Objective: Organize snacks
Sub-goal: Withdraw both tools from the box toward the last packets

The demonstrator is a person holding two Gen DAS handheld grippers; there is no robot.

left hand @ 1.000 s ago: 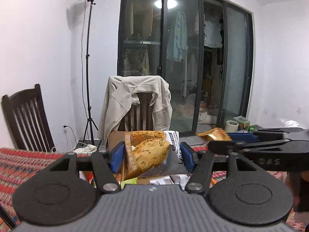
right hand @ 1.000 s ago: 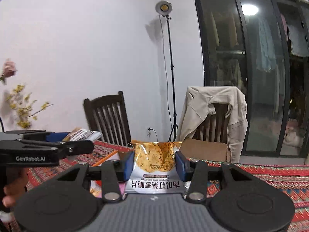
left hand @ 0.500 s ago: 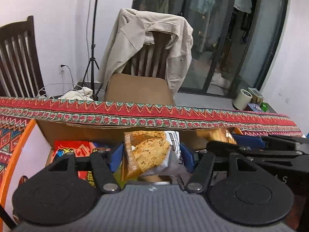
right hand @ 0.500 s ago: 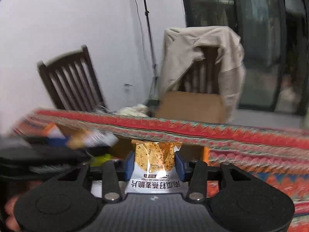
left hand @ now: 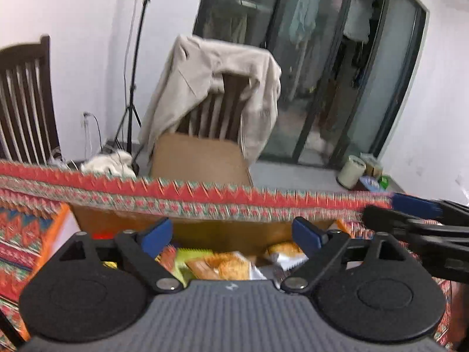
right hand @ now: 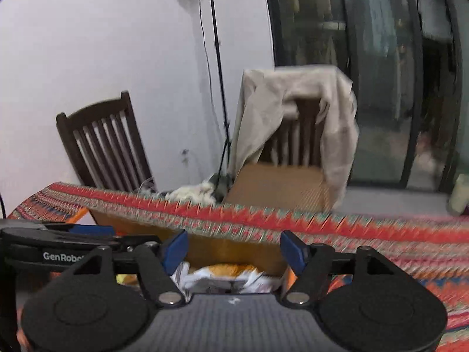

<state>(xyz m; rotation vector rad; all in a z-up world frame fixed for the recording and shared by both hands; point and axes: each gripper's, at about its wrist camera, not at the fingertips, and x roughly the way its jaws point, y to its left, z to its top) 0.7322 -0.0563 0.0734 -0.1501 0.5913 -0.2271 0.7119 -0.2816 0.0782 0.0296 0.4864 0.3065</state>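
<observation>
Fingers (left hand: 158, 236) of both grippers apart & opening, nothing clamped, tilted down over cardboard box (left hand: 222, 228) w/ snack packs (left hand: 225, 268).

L gripper (left hand: 231, 233): jaws opening, cracker bag (left hand: 225, 267) no longer clamped, lying in box (left hand: 205, 231). R gripper (right hand: 233, 249): jaws opening, seed-crisp bag (right hand: 225, 275) released, dropping into box.

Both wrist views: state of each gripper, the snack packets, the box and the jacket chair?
left gripper: jaws opening, nothing between the pads
right gripper: jaws opening, nothing gripped
snack packets: lying loose in the box, below the open fingers
cardboard box: open at the top, on the patterned tablecloth
chair: beige jacket draped over its back
</observation>
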